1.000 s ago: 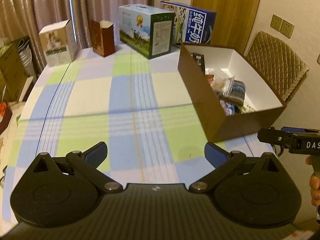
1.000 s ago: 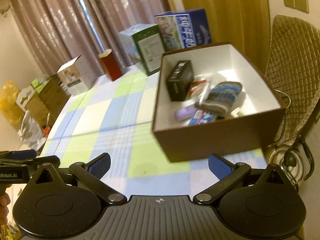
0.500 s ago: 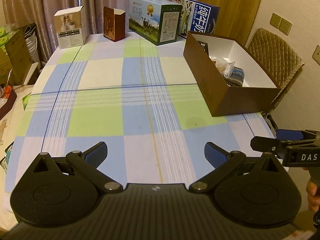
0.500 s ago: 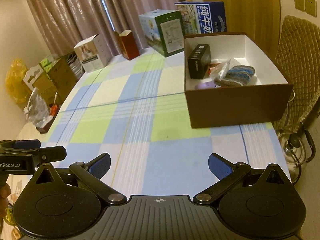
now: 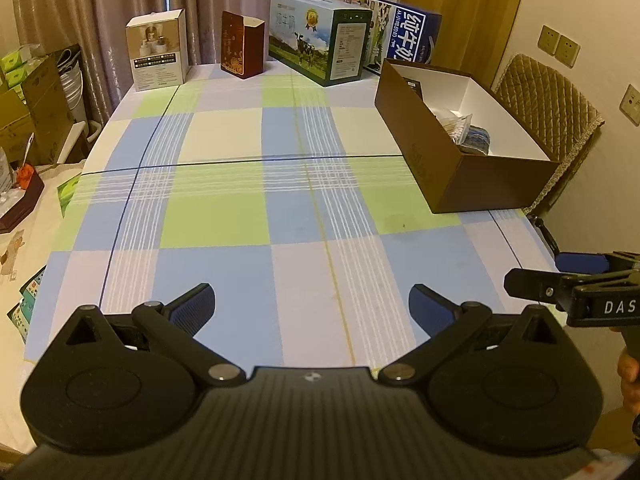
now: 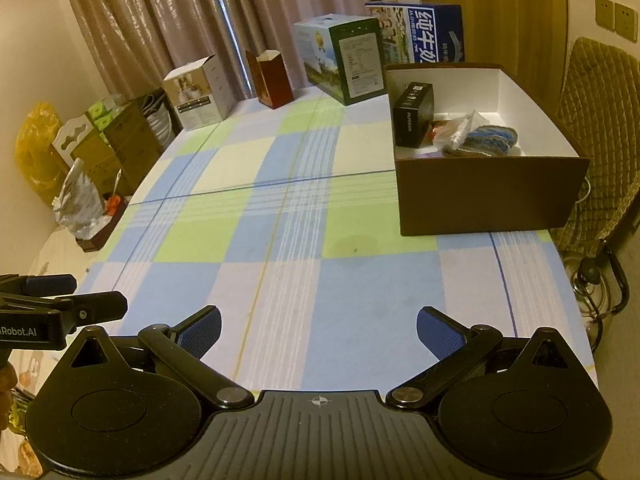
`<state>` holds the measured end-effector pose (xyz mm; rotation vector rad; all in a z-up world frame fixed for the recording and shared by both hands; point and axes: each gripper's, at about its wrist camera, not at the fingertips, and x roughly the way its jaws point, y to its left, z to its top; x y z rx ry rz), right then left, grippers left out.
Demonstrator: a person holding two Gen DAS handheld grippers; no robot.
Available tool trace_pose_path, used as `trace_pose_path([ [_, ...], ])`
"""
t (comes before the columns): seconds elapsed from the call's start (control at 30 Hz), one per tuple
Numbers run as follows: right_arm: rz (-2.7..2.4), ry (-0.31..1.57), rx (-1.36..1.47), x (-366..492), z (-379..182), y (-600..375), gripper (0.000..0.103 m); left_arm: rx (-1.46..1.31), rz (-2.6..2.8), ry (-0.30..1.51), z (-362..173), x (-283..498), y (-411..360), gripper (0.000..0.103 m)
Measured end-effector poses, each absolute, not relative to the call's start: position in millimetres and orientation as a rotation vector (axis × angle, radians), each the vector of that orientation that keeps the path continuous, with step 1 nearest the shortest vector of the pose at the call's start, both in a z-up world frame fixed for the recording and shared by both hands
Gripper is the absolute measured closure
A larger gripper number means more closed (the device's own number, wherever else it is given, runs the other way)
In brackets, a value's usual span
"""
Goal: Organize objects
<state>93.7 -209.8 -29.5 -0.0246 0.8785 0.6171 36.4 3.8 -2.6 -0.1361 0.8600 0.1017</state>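
Reading "FUJIFILM" on black box (image 6: 414,120).

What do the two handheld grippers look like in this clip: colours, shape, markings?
Both match: the left gripper and right gripper have matte black bodies with a ribbed centre plate, two round discs, jointed black linkage arms and blue textured finger pads. White lettering runs along the side, partly cut off. No cables or sleeves are visible.
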Motion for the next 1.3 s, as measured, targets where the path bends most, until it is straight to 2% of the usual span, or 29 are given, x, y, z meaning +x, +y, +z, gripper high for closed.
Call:
trace_pose_path([
  [1.3,0.618,0.89,-0.038,86.8,-33.8,-200.8,0.002,-0.144,0.107,0.877,-8.0,30.1,12.1,0.001],
])
